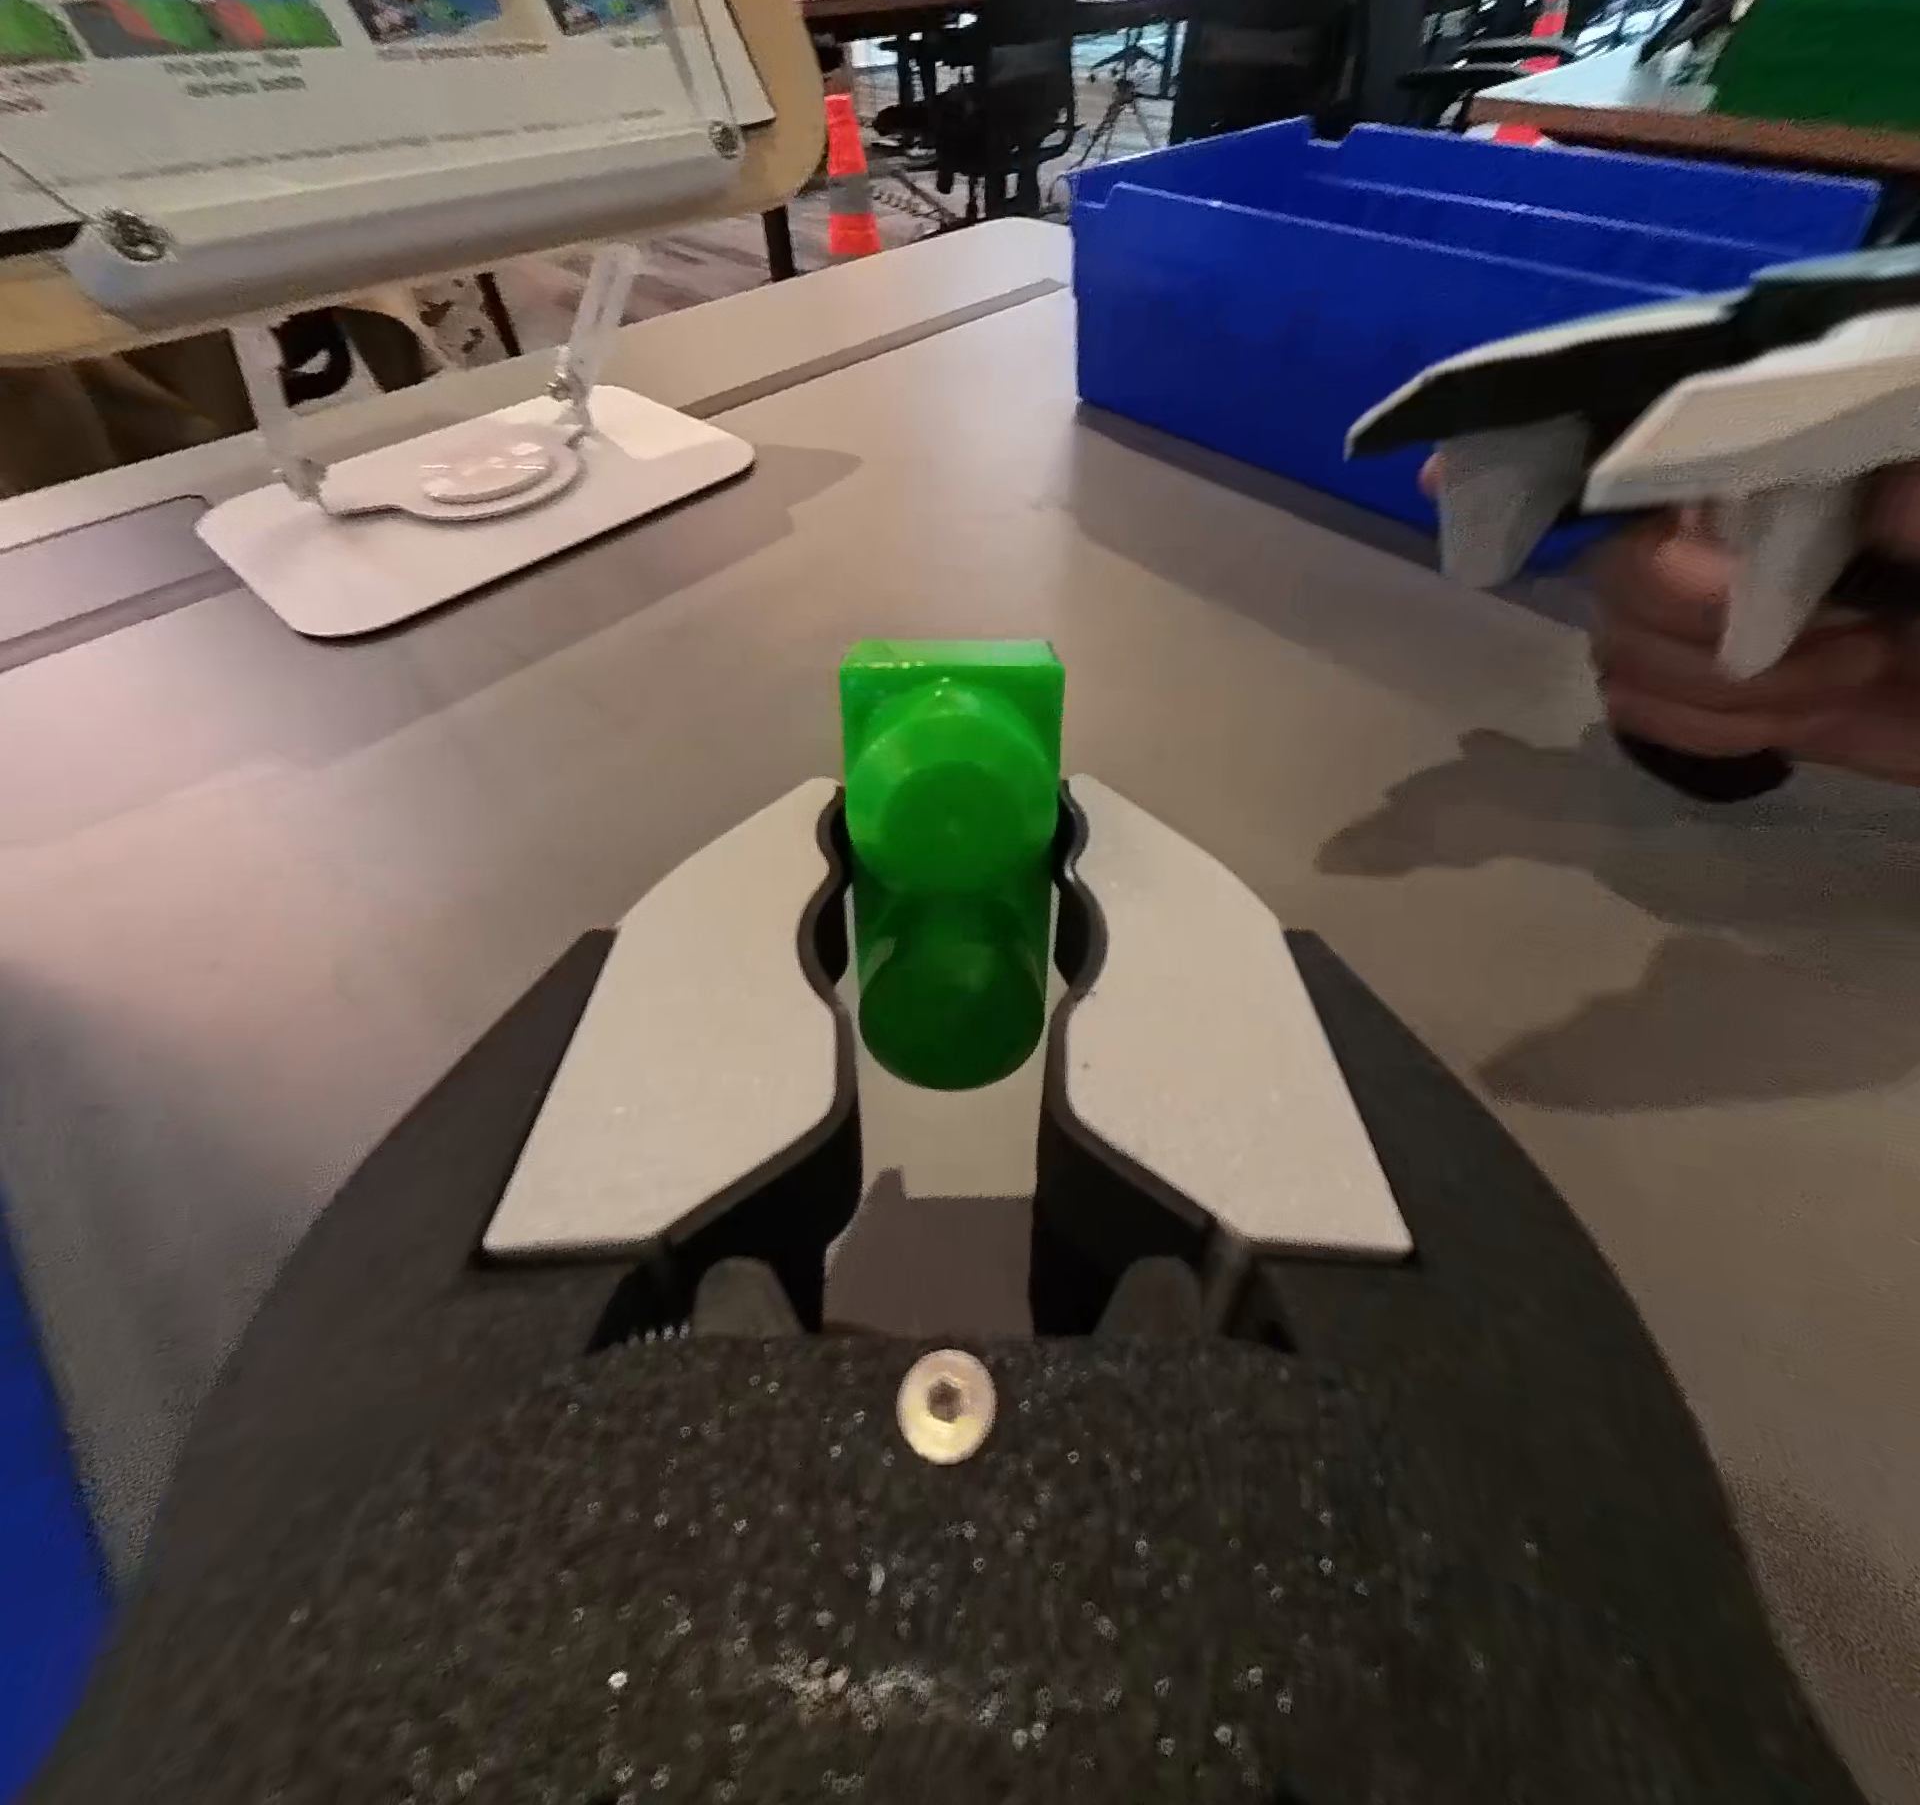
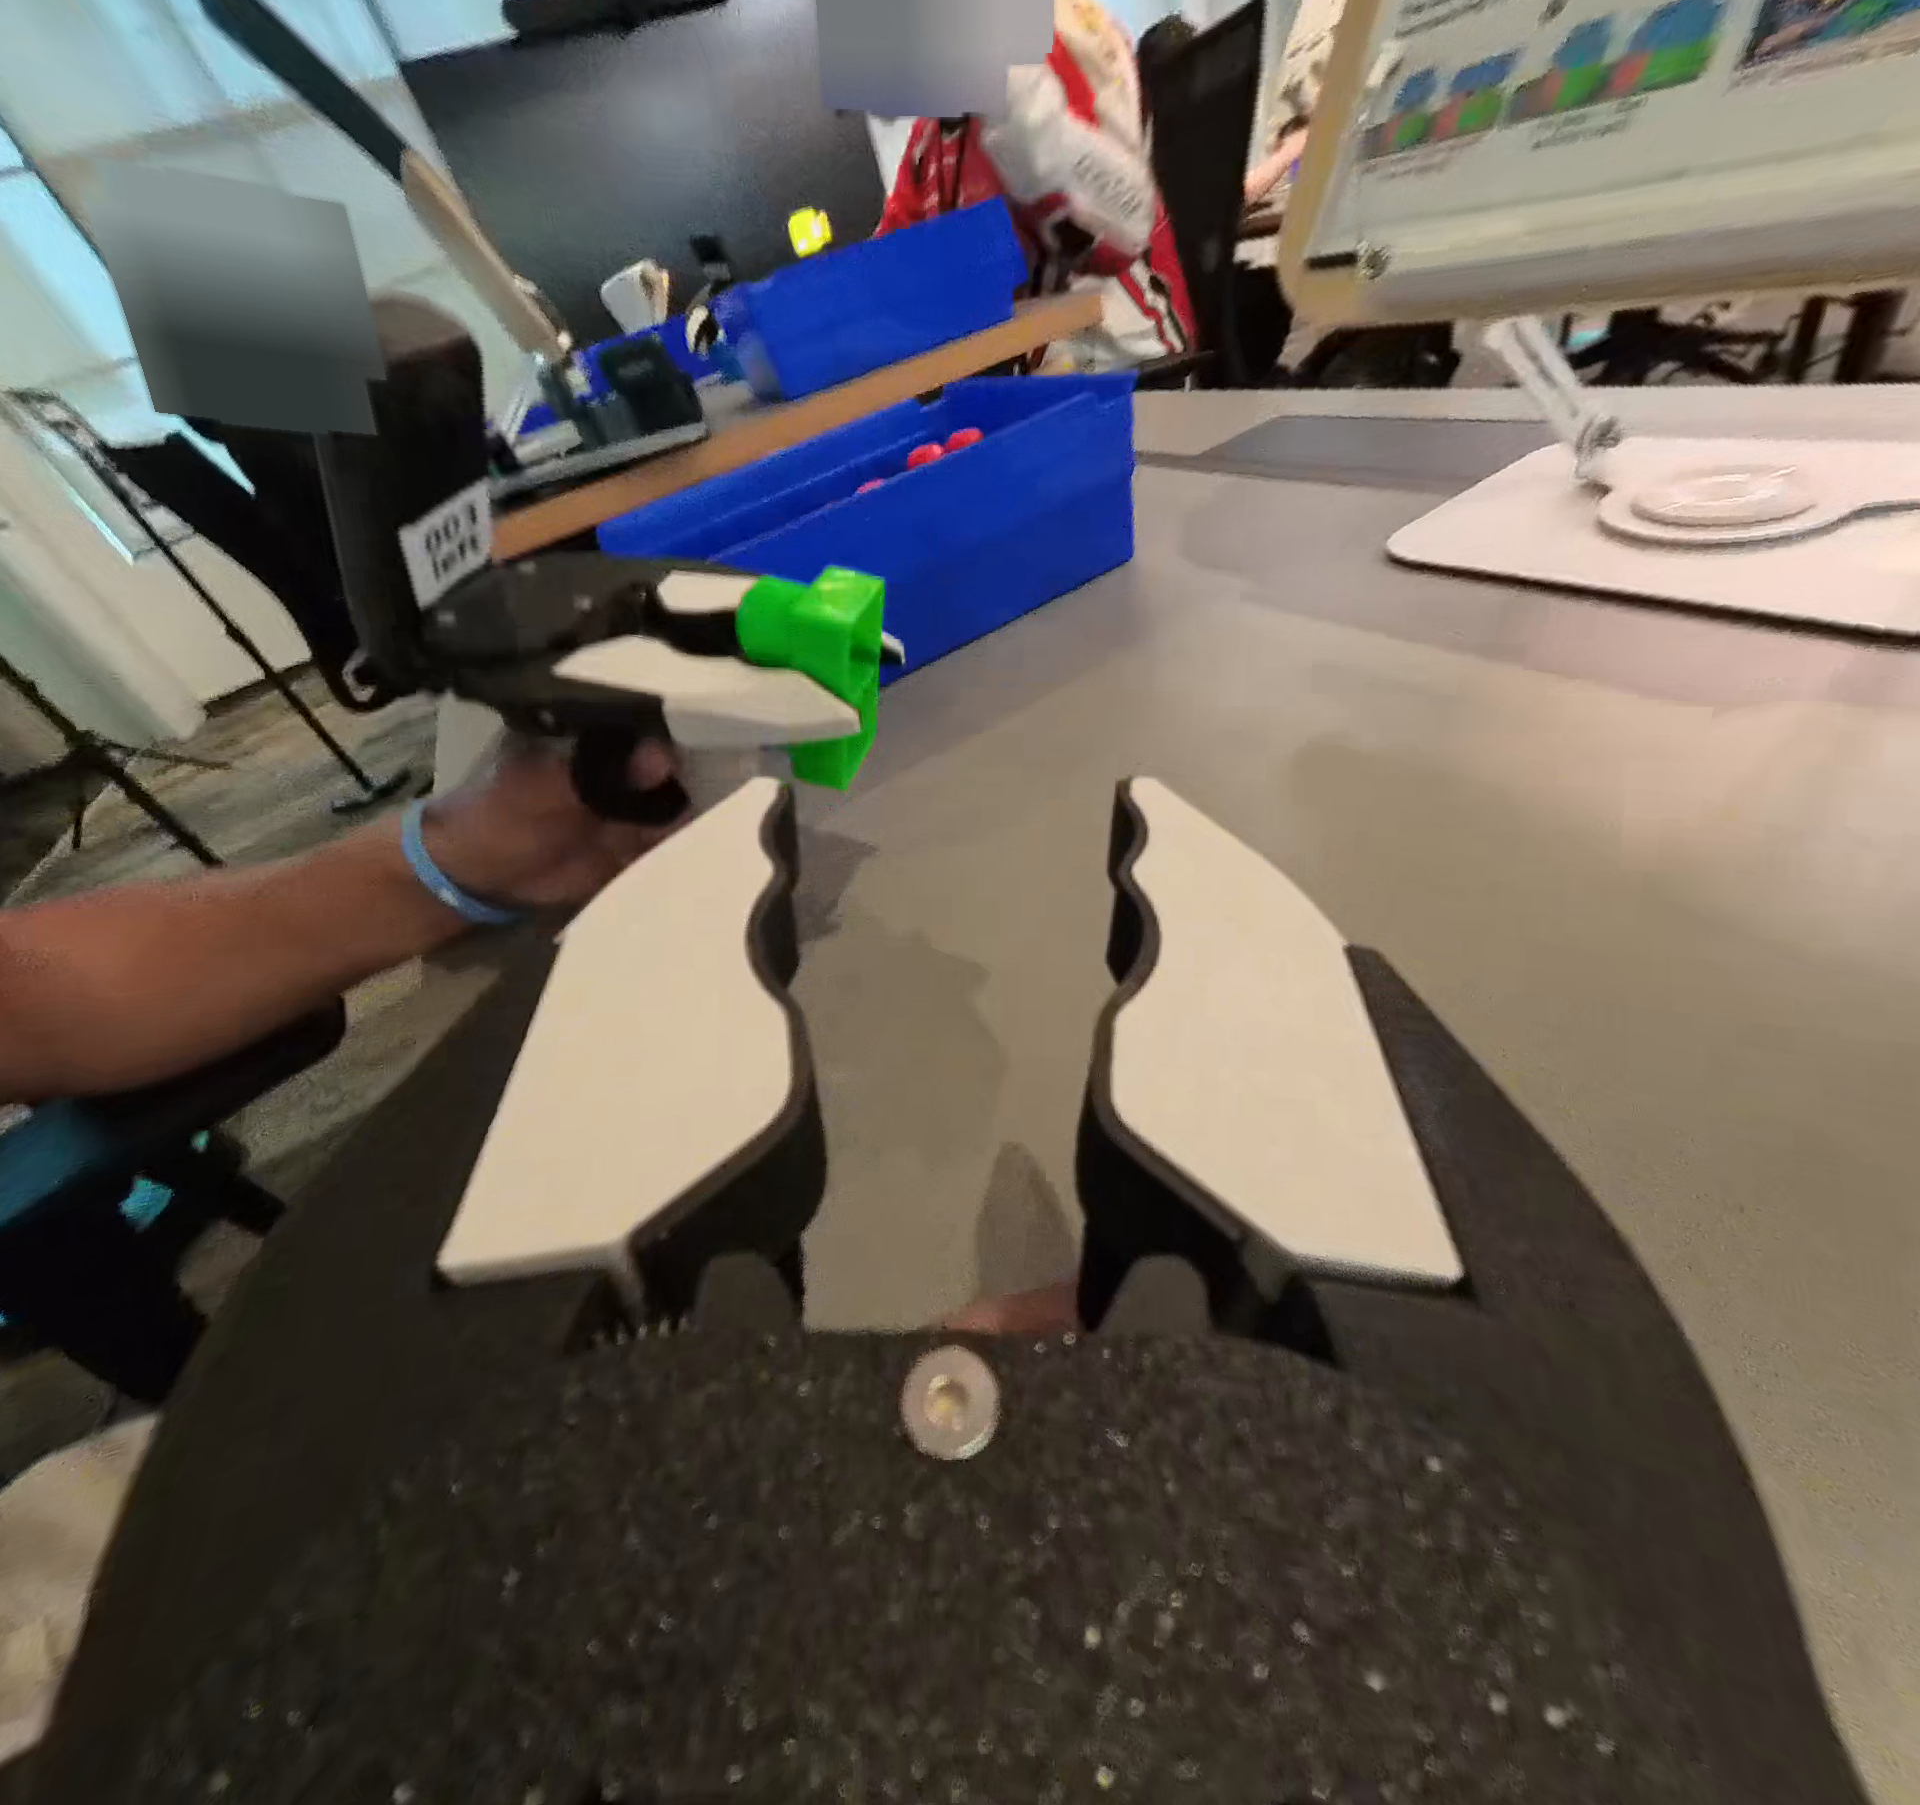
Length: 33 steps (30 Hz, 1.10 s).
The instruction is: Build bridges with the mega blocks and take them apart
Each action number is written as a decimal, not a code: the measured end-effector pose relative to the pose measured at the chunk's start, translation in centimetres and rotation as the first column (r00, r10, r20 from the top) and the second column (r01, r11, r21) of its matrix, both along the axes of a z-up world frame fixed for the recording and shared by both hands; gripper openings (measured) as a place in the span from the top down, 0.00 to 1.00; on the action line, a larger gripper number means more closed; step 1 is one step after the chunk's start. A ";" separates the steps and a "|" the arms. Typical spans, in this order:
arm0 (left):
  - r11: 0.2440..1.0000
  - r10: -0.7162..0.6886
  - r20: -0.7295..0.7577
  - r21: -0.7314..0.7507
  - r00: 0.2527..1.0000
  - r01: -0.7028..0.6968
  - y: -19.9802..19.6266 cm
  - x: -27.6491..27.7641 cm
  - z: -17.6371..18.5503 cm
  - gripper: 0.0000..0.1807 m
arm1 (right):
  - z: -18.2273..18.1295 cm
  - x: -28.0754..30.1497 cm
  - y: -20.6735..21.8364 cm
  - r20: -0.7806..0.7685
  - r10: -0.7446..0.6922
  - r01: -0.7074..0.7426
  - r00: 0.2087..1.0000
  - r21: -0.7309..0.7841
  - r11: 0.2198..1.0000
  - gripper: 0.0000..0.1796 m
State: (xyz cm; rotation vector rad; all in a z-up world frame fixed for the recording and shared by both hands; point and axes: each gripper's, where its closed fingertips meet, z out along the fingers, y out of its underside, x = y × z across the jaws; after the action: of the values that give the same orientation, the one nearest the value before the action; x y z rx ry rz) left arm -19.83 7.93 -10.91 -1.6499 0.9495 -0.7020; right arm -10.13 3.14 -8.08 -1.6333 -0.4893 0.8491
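Observation:
My left gripper is shut on a green mega block, held above the grey table with its studs pointing back at the camera. In the right wrist view the same left gripper shows at the left, held by a hand, with the green block between its fingers. My right gripper is open and empty above the table. It also shows at the right edge of the left wrist view, in front of a blue bin.
A blue bin stands at the back right of the table; in the right wrist view a blue bin holds red blocks. A white stand carries an instruction board at the back left. A person's forearm reaches in.

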 end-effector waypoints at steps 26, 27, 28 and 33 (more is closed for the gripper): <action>0.938 -0.346 -0.074 -0.036 0.935 0.344 -4.1 4.4 0.2 0.80 | 0.6 -3.3 -0.9 -0.058 0.197 -0.203 0.979 -0.121 0.972 0.71; 0.919 -0.390 -0.027 -0.071 0.920 0.387 -4.7 4.6 0.5 0.80 | 0.8 -3.7 -0.9 -0.053 0.223 -0.228 0.973 -0.104 0.968 0.71; 0.896 -0.430 0.026 -0.106 0.902 0.430 -5.3 4.8 1.0 0.80 | 1.1 -4.0 -1.0 -0.050 0.252 -0.255 0.967 -0.077 0.964 0.72; 0.769 -0.565 0.237 -0.196 0.791 0.608 -7.9 5.1 3.0 0.80 | 2.3 -5.4 -1.2 -0.085 0.384 -0.386 0.919 -0.005 0.923 0.72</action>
State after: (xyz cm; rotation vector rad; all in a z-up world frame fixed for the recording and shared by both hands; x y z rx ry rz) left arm -14.73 0.03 -7.88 -1.4761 1.3145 -1.4284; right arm -15.56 1.90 -5.81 -1.5361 -0.7617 1.2118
